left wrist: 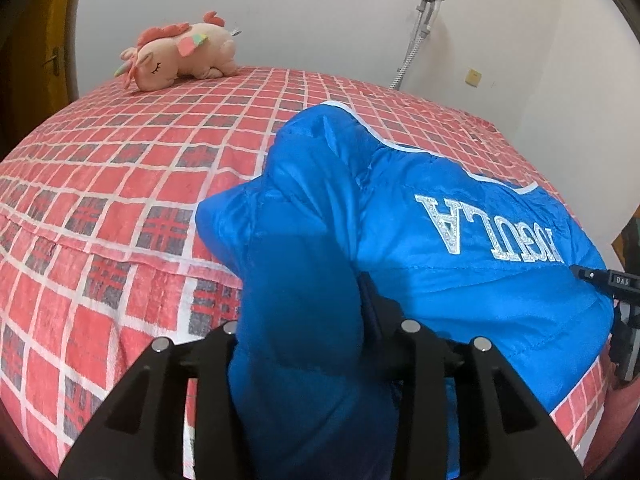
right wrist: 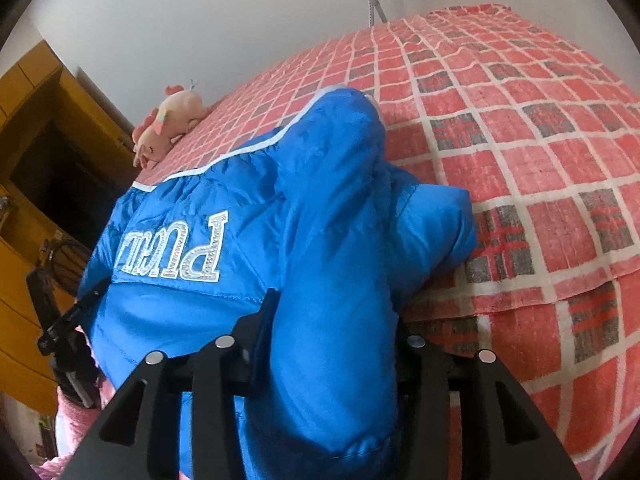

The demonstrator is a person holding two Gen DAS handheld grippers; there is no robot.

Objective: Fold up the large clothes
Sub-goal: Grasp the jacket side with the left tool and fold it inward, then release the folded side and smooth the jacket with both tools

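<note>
A bright blue padded jacket (left wrist: 460,280) with white sparkly letters and white trim lies on the red checked bed (left wrist: 120,168). My left gripper (left wrist: 316,344) is shut on a thick fold of the jacket, which bulges between the jaws and hides the fingertips. My right gripper (right wrist: 328,344) is shut on another puffy fold of the same jacket (right wrist: 192,320). The right gripper shows at the right edge of the left wrist view (left wrist: 616,304); the left gripper shows at the left of the right wrist view (right wrist: 68,332).
A pink plush unicorn (left wrist: 180,56) lies at the far edge of the bed, near the white wall. A grey hose and holder (left wrist: 420,28) hang on the wall. A wooden door and cabinet (right wrist: 36,152) stand at the left.
</note>
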